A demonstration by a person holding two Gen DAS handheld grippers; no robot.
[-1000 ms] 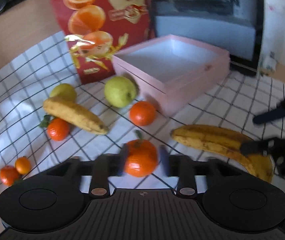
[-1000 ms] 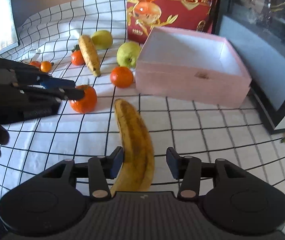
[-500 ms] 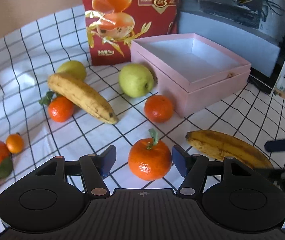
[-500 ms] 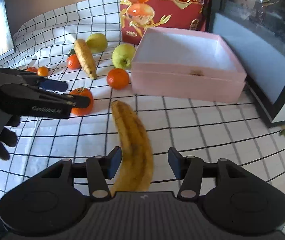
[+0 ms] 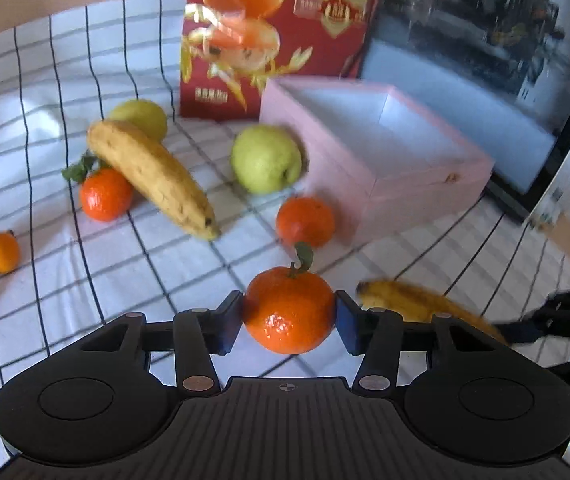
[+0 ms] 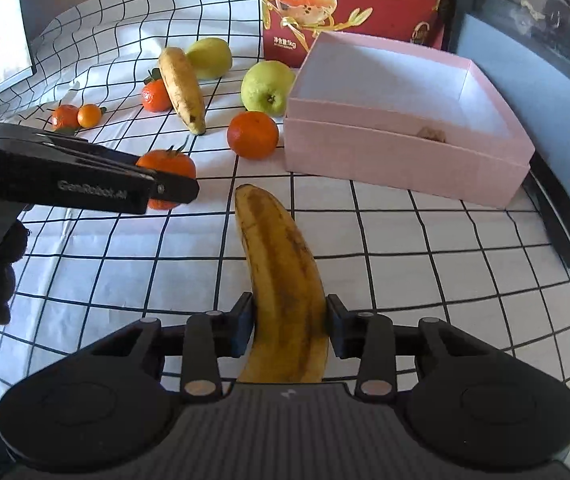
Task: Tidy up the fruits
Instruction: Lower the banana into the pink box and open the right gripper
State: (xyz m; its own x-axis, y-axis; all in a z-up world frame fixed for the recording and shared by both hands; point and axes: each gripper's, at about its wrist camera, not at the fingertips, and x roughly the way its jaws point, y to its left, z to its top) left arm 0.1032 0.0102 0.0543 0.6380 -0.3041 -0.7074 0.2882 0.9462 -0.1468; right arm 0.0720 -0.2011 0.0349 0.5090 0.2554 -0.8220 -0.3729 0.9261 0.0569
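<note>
Clearly both jaws are closed on fruit: the left gripper [image 5: 289, 316] pinches a leafed mandarin [image 5: 288, 311], the right gripper [image 6: 290, 326] a spotted banana [image 6: 283, 280] near its tail, apparently just off the surface. The banana could pivot and drop short of the pink box [image 6: 401, 136]; the round mandarin may squirt free.
</note>
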